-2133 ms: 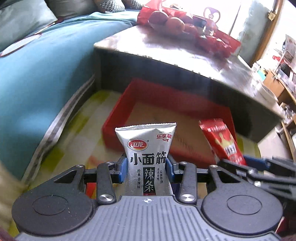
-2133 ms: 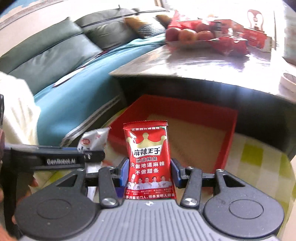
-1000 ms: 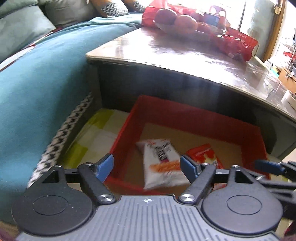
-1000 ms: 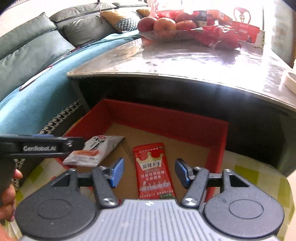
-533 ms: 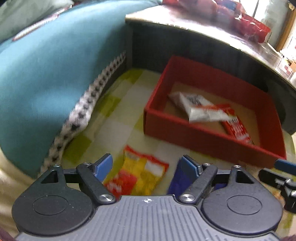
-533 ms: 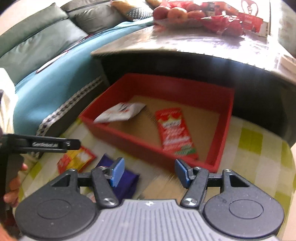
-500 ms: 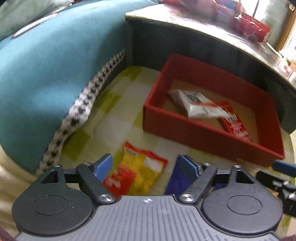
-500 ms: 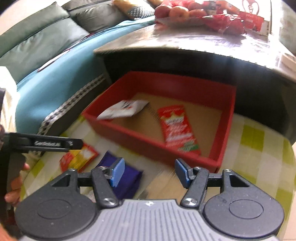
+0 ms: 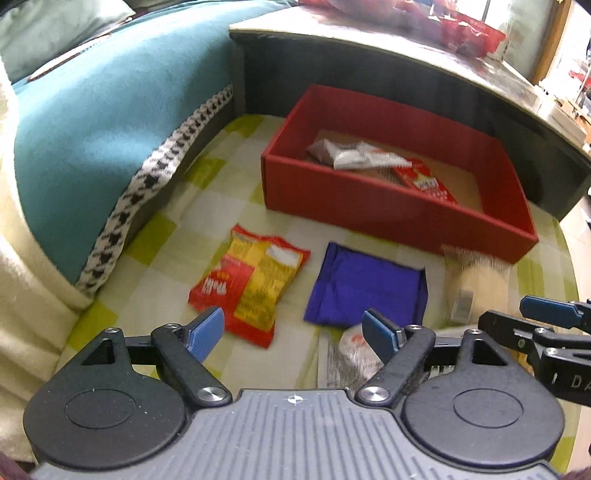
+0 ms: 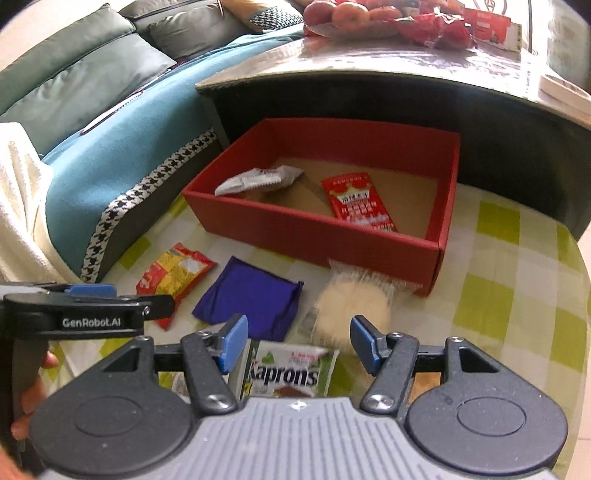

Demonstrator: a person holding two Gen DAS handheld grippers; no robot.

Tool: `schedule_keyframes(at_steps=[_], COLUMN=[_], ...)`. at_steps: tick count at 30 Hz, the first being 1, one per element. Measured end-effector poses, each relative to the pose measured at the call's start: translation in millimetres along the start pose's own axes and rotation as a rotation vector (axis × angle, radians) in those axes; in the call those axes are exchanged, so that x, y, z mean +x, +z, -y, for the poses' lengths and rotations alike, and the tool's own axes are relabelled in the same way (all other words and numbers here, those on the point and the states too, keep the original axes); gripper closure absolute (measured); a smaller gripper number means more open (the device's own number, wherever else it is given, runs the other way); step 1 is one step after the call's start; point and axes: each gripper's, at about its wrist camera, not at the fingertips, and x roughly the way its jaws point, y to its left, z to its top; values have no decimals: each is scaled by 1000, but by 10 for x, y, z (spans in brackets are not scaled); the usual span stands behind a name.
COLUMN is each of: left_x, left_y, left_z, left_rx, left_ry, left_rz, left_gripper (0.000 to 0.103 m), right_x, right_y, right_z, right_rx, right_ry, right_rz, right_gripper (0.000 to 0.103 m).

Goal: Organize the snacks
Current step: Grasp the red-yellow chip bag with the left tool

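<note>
A red box [image 9: 388, 206] [image 10: 317, 229] on the checked cloth holds a silver packet [image 9: 354, 157] [image 10: 258, 179] and a red packet [image 9: 424, 181] [image 10: 356, 201]. In front of it lie a red-and-yellow packet [image 9: 251, 284] [image 10: 175, 273], a purple packet [image 9: 365, 286] [image 10: 251, 297], a clear-wrapped pale round snack [image 9: 474, 284] [image 10: 351, 306] and a green-and-white Kaprons packet [image 10: 288, 373]. My left gripper [image 9: 293, 330] hangs open above the red-and-yellow and purple packets, holding nothing. My right gripper [image 10: 295, 341] is open over the Kaprons packet, pads apart from it.
A teal sofa [image 9: 92, 122] with a houndstooth trim runs along the left. A dark low table [image 10: 369, 81] stands behind the box, carrying fruit and red bags [image 10: 388, 18]. A hand [image 10: 26, 398] holds the left gripper's handle. A white towel [image 10: 18, 206] lies at far left.
Both grippers let their packets drop into the box, then drew back from it. The loose packets on the cloth have come into view beneath them.
</note>
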Motion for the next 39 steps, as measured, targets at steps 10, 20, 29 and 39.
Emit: schedule_keyframes(at_steps=[10, 20, 29, 39], left_x=[175, 696, 873, 480], left_y=[7, 371, 370, -60], left_z=[-157, -292, -308, -287], left_rx=[27, 52, 57, 1], left_ry=[63, 58, 10, -54], left_rz=[-29, -66, -109, -150], left_gripper=[15, 14, 20, 39], right_x=[33, 268, 233, 66], right_y=[-165, -109, -49, -10], right_z=[6, 4, 135, 267], right_rx=[11, 19, 49, 31], right_ry=[-16, 2, 17, -4], right_rz=[-47, -110, -105, -65], right_gripper=[44, 44, 44, 44])
